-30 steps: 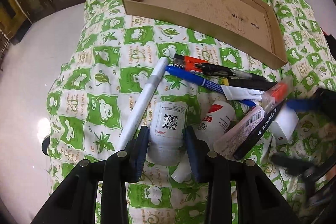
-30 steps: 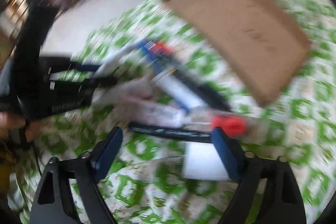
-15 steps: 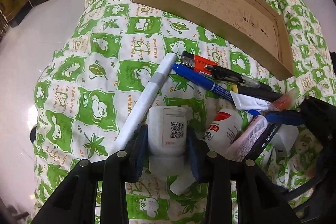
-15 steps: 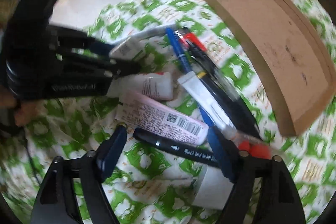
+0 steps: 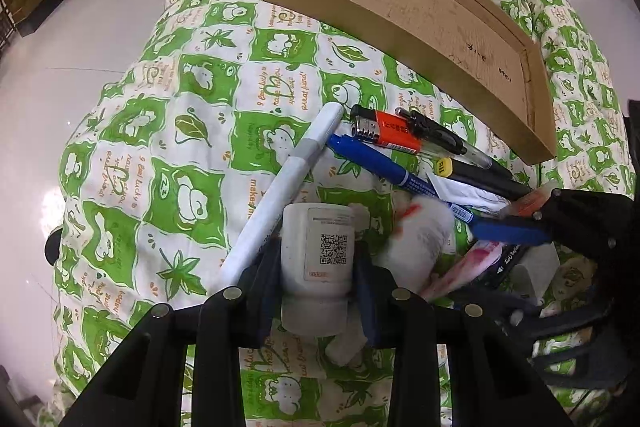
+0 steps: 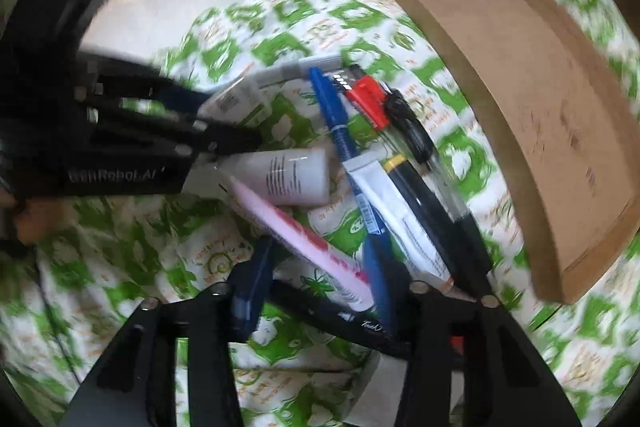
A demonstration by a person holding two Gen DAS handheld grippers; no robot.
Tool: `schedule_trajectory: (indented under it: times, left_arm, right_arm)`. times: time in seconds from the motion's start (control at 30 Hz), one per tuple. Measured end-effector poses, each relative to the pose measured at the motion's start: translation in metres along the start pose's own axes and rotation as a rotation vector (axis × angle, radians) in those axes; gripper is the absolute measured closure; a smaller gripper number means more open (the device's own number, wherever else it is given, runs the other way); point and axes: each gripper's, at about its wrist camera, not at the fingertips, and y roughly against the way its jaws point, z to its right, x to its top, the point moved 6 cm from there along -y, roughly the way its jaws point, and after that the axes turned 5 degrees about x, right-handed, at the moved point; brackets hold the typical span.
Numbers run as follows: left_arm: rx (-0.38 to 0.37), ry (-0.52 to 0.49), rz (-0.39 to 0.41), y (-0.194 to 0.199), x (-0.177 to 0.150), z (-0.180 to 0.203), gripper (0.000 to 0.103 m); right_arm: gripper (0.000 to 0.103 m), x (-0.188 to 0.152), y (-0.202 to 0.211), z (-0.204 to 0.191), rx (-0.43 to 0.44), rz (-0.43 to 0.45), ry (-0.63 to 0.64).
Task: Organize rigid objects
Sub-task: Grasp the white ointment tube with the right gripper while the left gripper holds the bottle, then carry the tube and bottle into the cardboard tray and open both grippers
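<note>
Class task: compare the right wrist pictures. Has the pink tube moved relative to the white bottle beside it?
Yes. The pink tube has tipped up on edge against the white bottle, between the right gripper's closing fingers.

On the white bottle (image 5: 316,251) near me I see a QR code label, its small print too fine to read. The green cloth (image 5: 276,87) carries "great friend!", the black pen (image 6: 340,319) reads "Touch", and my left claw's (image 6: 120,131) housing says "RobotAI".
</note>
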Motion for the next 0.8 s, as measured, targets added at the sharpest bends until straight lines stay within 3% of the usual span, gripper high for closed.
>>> schedule_trajectory:
  times: [0.43,0.47,0.57,0.8]
  left_arm:
    - [0.062,-0.047,-0.001,-0.006,0.003,0.021,0.068]
    - [0.057,-0.044,0.009,-0.005,0.004,0.022,0.069]
    - [0.026,-0.017,0.053,0.005,0.007,0.019,0.069]
    - [-0.021,0.019,0.097,0.020,0.008,0.018,0.069]
  right_arm:
    - [0.082,-0.006,-0.011,-0.010,-0.022,-0.014,0.043]
    - [0.088,-0.005,-0.009,-0.013,0.001,0.004,0.026]
    - [0.088,-0.004,0.002,-0.009,0.106,0.066,-0.057]
    - [0.088,-0.014,0.030,0.001,0.213,0.173,-0.195]
